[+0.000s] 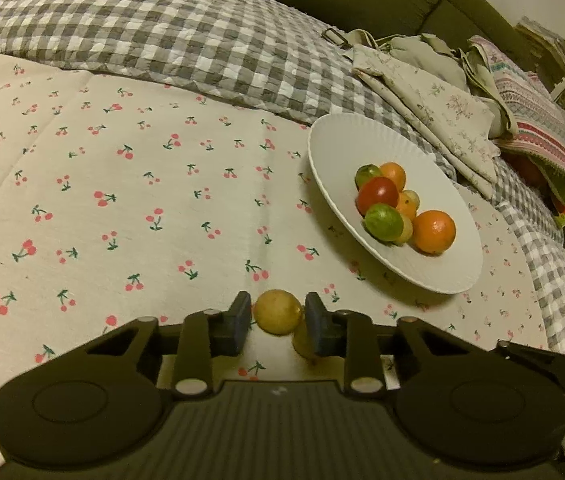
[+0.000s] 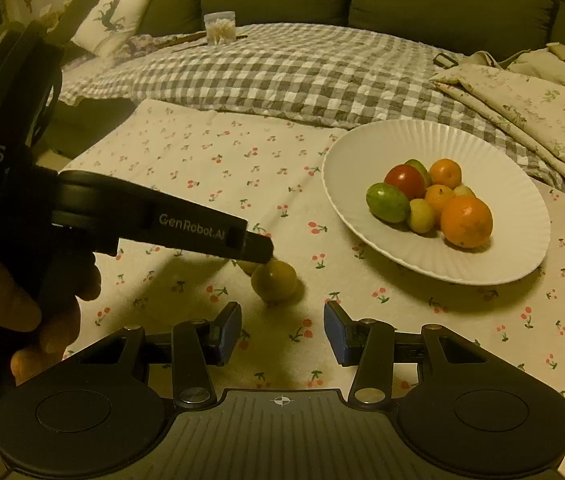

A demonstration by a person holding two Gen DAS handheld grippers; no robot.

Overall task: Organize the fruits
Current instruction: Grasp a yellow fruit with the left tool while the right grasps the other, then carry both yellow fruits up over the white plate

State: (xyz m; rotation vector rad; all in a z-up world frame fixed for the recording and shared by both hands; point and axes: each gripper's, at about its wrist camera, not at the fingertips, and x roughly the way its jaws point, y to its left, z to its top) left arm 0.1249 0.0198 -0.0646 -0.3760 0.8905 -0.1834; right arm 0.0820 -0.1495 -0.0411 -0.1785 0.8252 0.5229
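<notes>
Left wrist view: your left gripper (image 1: 277,322) brackets the yellow fruit (image 1: 277,311), fingers apart, not clamped. Plate (image 1: 458,276) lies far-right. Right gripper (image 2: 282,334) open, empty, slightly nearer you.

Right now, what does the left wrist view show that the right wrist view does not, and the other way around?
Only the left wrist view shows the left gripper head-on, its fingers on either side of the yellow fruit, and a second small fruit behind the right finger. Only the right wrist view shows the right gripper, open and empty, the person's left hand, and a white pillow. Both show the white plate of mixed fruit, the cherry-print cloth and the checked blanket.
</notes>
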